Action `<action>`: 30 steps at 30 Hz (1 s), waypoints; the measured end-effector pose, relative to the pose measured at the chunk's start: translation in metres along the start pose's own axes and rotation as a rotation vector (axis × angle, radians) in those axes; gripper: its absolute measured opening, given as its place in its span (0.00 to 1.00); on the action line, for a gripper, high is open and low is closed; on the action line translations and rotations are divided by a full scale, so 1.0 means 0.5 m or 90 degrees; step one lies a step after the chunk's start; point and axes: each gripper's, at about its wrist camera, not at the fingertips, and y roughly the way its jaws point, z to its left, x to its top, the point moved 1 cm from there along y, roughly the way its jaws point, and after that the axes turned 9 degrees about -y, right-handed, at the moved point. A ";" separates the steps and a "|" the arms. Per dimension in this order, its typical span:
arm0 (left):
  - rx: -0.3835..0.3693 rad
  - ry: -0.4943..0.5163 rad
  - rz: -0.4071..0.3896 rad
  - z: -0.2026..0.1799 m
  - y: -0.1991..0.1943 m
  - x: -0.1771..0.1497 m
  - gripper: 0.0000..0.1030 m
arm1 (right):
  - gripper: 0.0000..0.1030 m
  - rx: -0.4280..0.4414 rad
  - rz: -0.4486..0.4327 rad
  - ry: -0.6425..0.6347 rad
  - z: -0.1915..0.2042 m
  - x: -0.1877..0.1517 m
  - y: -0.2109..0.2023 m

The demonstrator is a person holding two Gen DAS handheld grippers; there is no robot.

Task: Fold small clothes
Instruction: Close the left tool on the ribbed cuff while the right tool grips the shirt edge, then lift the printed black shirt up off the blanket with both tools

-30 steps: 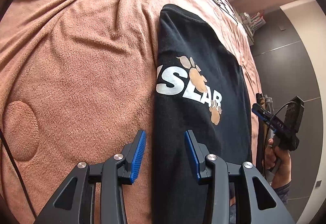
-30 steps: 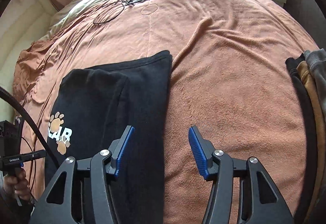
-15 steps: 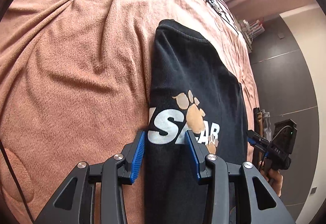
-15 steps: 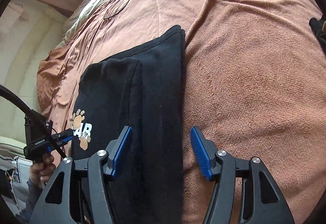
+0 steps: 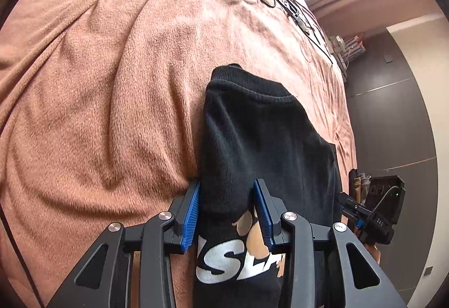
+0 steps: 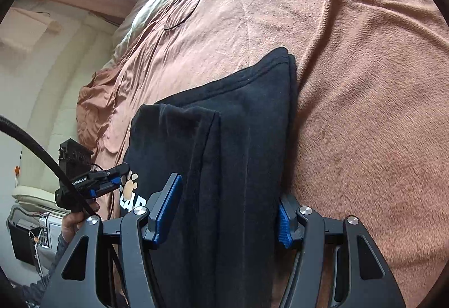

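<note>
Both grippers have slid forward along the black shirt (image 5: 261, 145), which lies lengthwise, near to far, on the bed (image 5: 98, 111). Left gripper (image 5: 227, 212) and right gripper (image 6: 227, 212) straddle its opposite long edges, jaws wide, cloth between the pads.

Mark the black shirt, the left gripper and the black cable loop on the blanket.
black shirt (image 5: 252, 139): left wrist view, plain fabric below the collar.
left gripper (image 5: 228, 212): left wrist view, midway between its blue fingertips, which straddle the shirt.
black cable loop (image 6: 182, 12): right wrist view, on the loop's wire.
</note>
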 end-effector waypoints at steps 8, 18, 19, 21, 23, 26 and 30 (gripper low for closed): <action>-0.015 -0.009 -0.010 -0.005 0.031 0.064 0.30 | 0.39 -0.014 0.007 -0.022 0.006 0.044 0.063; -0.016 -0.015 -0.023 -0.016 0.026 0.088 0.07 | 0.15 -0.098 0.002 -0.075 0.070 0.067 0.079; -0.024 -0.007 -0.028 -0.021 0.015 0.084 0.07 | 0.15 -0.105 -0.004 -0.086 0.084 0.064 0.071; -0.038 0.003 -0.036 -0.035 -0.010 0.078 0.07 | 0.15 -0.109 -0.022 -0.095 0.110 0.058 0.049; -0.048 0.008 -0.042 -0.048 -0.033 0.070 0.06 | 0.15 -0.119 -0.033 -0.112 0.139 0.051 0.030; -0.065 0.025 -0.052 -0.075 -0.071 0.052 0.06 | 0.14 -0.138 -0.044 -0.139 0.185 0.037 -0.001; -0.078 0.042 -0.065 -0.103 -0.117 0.030 0.06 | 0.14 -0.159 -0.058 -0.162 0.237 0.011 -0.046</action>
